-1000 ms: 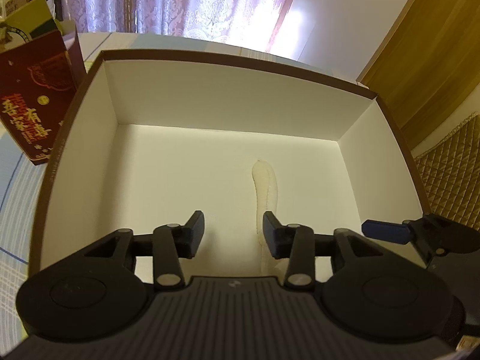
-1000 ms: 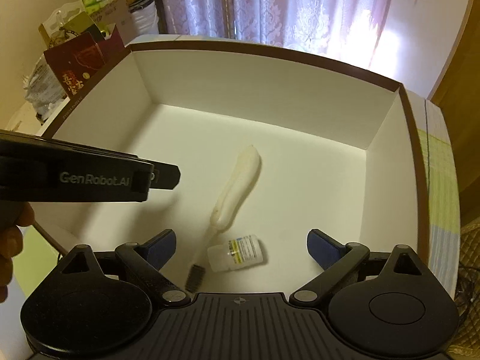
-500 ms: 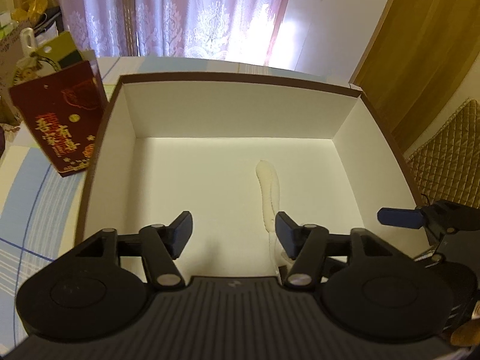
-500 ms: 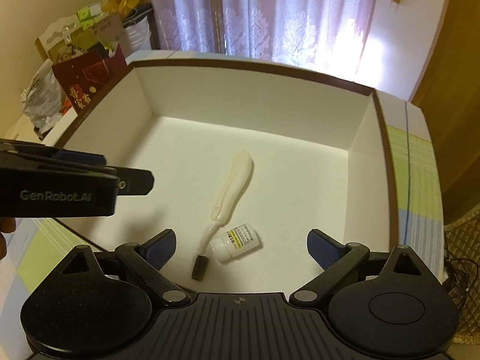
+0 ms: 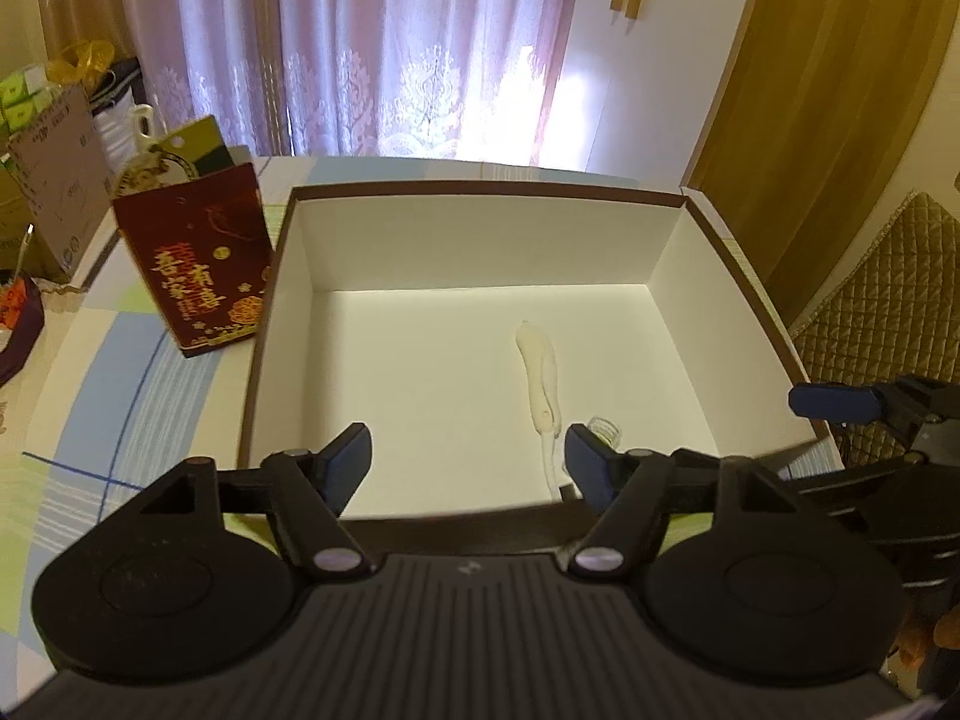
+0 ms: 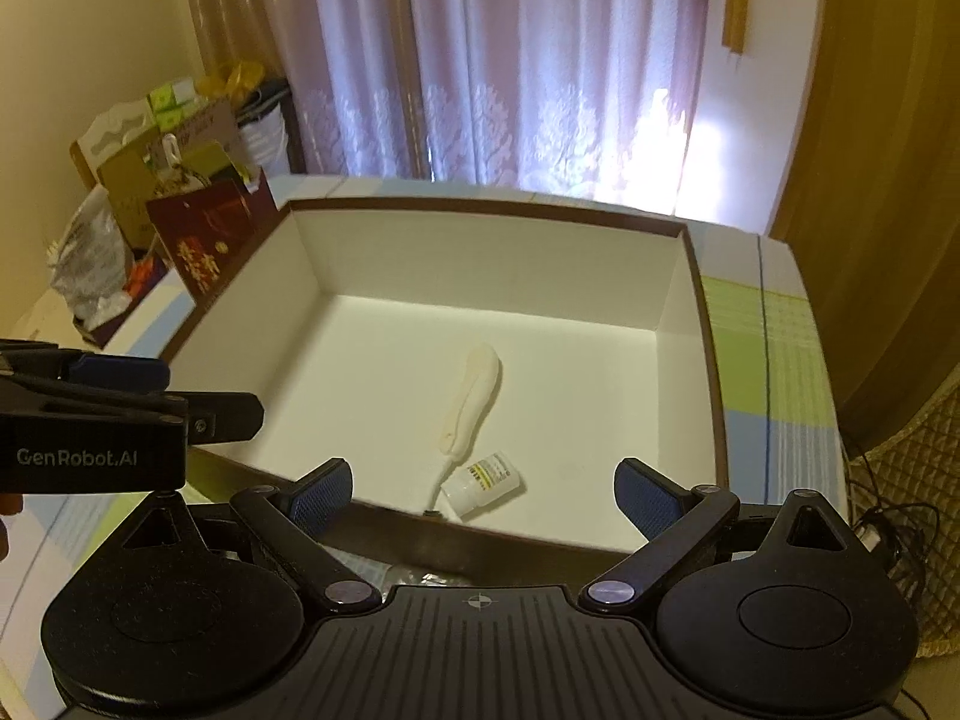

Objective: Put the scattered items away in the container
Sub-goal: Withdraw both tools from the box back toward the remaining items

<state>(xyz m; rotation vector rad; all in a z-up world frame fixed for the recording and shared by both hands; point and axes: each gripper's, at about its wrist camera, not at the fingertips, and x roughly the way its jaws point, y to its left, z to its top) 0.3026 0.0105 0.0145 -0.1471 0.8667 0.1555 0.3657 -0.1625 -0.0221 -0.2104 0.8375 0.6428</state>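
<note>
On the table [image 5: 78, 396], a red gift bag [image 5: 198, 276] stands just left of the box [image 6: 708, 360]. The left tool [image 5: 465, 459] hangs released above the near rim. Inside, a white brush [image 6: 471, 402] lies lengthwise away, a small bottle [image 6: 486, 483] touching its near end. The right tool [image 6: 483, 489], also spread empty, is nearer both; the box floor is otherwise open.

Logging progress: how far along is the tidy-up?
Done: a white-handled brush and a small pill bottle lie inside the box. In hand: nothing; the left tool and right tool are both open and empty. Left: something clear lies outside the near wall, too hidden to name.
</note>
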